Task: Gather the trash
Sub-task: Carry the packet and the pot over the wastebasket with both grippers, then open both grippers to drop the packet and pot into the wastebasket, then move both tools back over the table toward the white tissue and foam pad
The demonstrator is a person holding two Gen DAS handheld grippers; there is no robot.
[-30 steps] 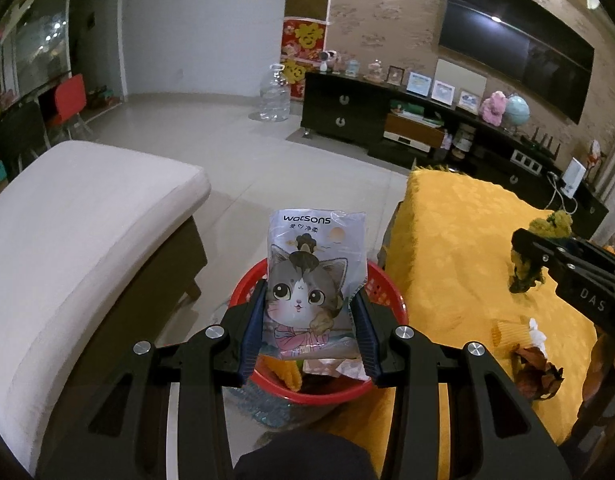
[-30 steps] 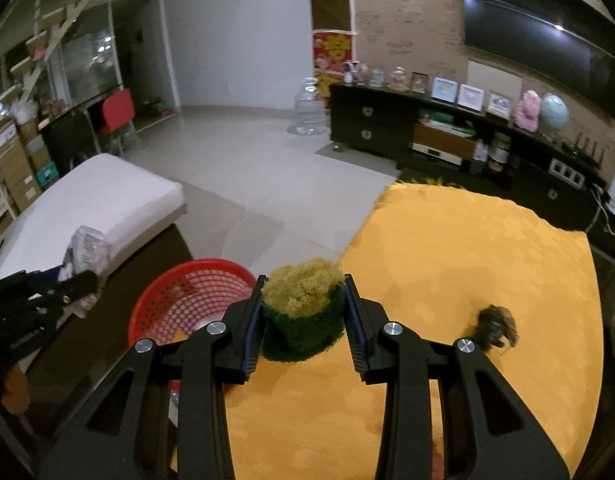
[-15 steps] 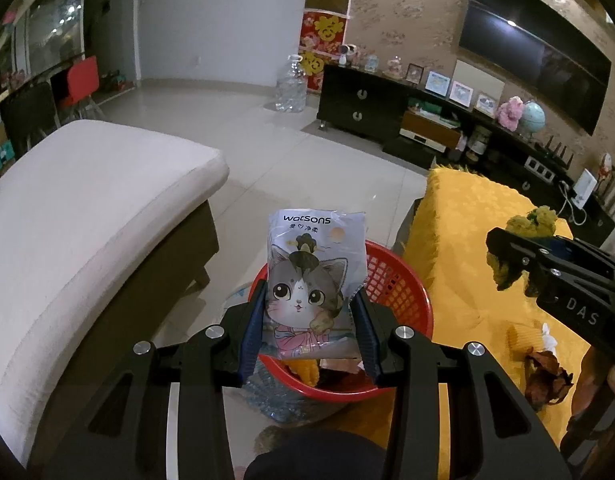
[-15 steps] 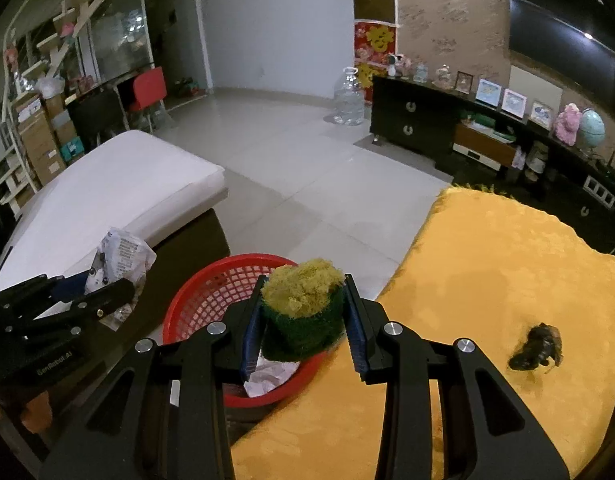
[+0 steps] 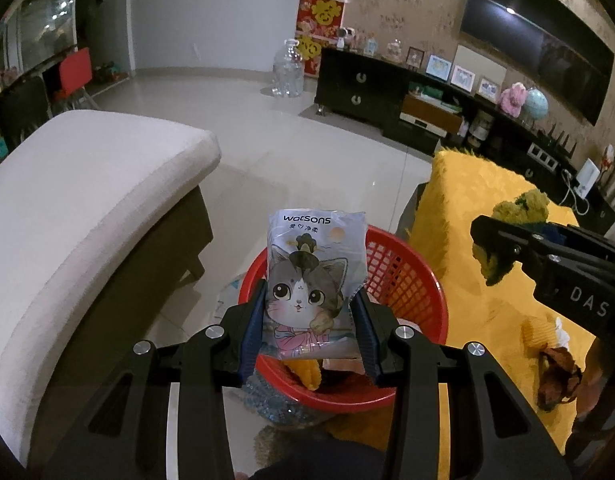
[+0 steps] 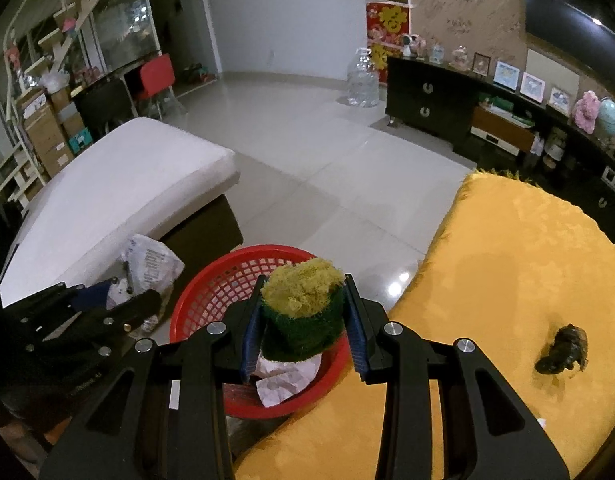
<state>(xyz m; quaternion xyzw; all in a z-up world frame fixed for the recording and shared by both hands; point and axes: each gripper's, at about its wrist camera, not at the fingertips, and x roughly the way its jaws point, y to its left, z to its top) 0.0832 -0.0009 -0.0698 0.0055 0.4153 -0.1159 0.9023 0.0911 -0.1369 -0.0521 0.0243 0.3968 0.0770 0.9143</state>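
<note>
My left gripper (image 5: pixel 310 300) is shut on a tissue pack with a cartoon cat (image 5: pixel 313 284), held upright over the near left rim of the red mesh basket (image 5: pixel 403 276). My right gripper (image 6: pixel 303 310) is shut on a yellow and green sponge (image 6: pixel 303 308), hanging above the same red basket (image 6: pixel 223 292), which holds crumpled paper (image 6: pixel 287 376). From the left wrist view the right gripper (image 5: pixel 495 252) with the sponge (image 5: pixel 519 208) comes in from the right over the yellow cloth. The right wrist view shows the left gripper (image 6: pixel 139 300) with the pack (image 6: pixel 151 264) at the left.
The basket sits on the tiled floor between a white cushioned bench (image 5: pixel 79 200) and a table under a yellow cloth (image 6: pixel 507 260). On the cloth lie a dark shrivelled scrap (image 6: pixel 563 348), a brown peel (image 5: pixel 557 376) and a crinkled chip (image 5: pixel 533 332). A dark TV cabinet (image 5: pixel 387 92) stands behind.
Both grippers have moved toward the red basket, which now looms larger in both views. The sponge has passed from over the yellow cloth to over the basket. Both grips are unchanged.
</note>
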